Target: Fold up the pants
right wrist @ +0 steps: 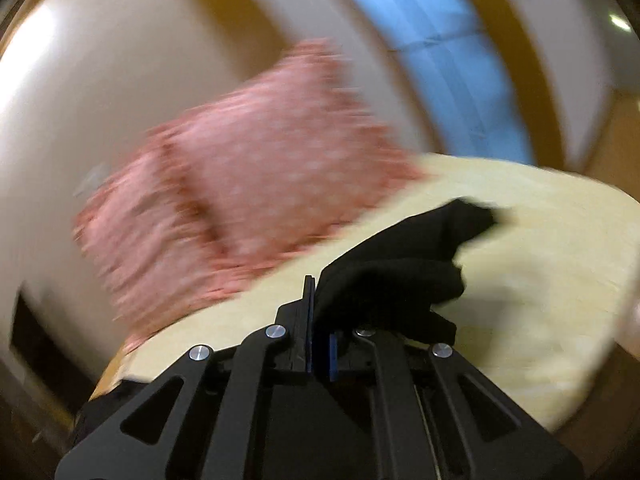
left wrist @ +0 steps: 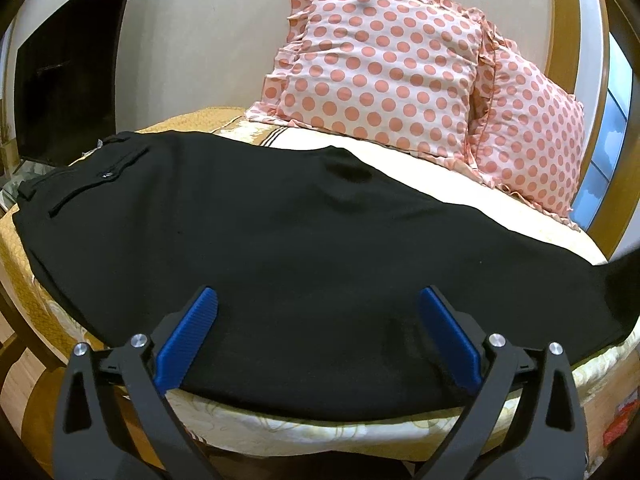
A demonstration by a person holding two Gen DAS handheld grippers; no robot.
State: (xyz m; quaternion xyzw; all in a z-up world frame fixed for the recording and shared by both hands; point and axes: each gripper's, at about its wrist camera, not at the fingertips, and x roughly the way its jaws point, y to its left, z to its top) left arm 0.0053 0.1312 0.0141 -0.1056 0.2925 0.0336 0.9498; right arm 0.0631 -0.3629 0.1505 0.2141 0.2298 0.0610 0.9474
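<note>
— Where are the black pants (left wrist: 280, 248)?
— Spread across the bed (left wrist: 304, 428), waistband left. The left hand-held gripper (left wrist: 318, 300) hovers wide over them.
— And the right hand-held gripper (right wrist: 316, 320)?
— Clamped on bunched leg fabric, probably lifting it to fold; the view is blurred.

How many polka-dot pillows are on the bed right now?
2. The front pillow leans at the head of the bed; the second pillow sits to its right, partly tucked behind it. More could be hidden behind them.
</note>
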